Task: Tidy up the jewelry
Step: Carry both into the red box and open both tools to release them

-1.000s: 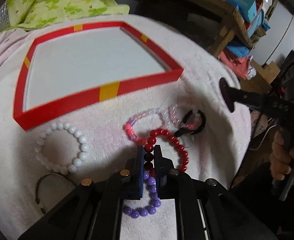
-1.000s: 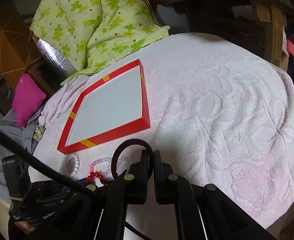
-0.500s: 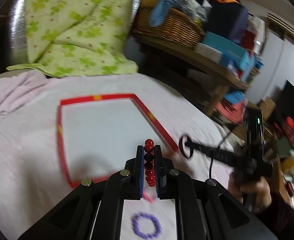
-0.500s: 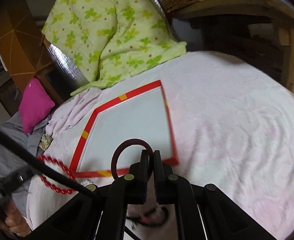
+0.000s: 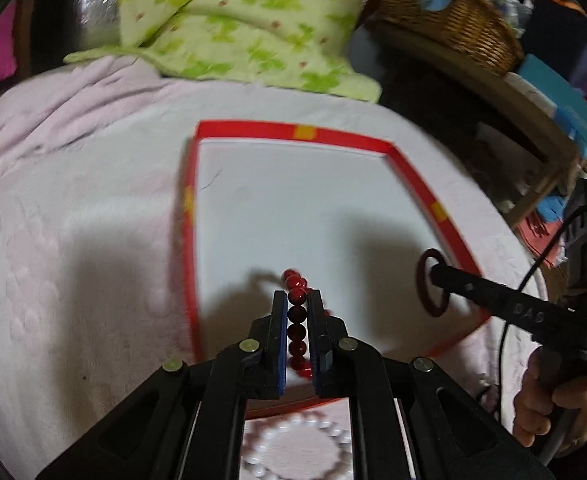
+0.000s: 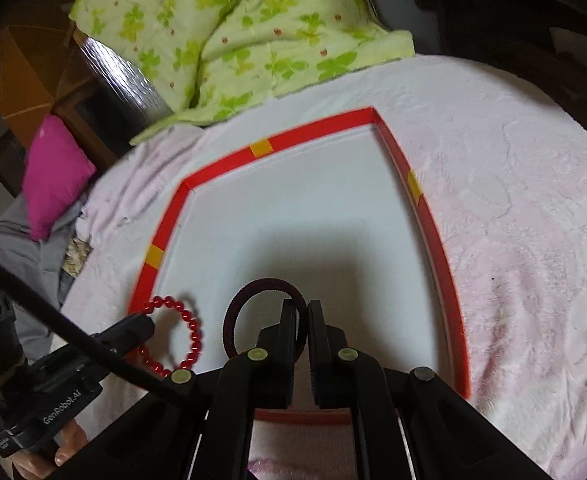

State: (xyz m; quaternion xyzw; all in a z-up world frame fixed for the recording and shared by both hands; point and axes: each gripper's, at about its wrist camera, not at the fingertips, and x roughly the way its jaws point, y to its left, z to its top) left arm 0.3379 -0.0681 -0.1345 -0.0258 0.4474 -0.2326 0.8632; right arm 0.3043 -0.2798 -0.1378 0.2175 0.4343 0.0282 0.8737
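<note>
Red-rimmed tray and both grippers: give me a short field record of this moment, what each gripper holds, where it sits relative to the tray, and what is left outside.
left gripper: shut on red bead bracelet, above the tray's near part
right gripper: shut on dark hair tie, also above the tray
tray: red rim, yellow marks, white floor, nothing lying in it
outside tray: white bead bracelet on the pink towel
placement: neither item released yet

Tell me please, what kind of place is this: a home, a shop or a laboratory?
Most likely a lived-in room at home, perhaps a bedroom. A green flowered quilt and a pink cushion lie behind the towel-covered surface, and a crowded wooden shelf carries a wicker basket.
</note>
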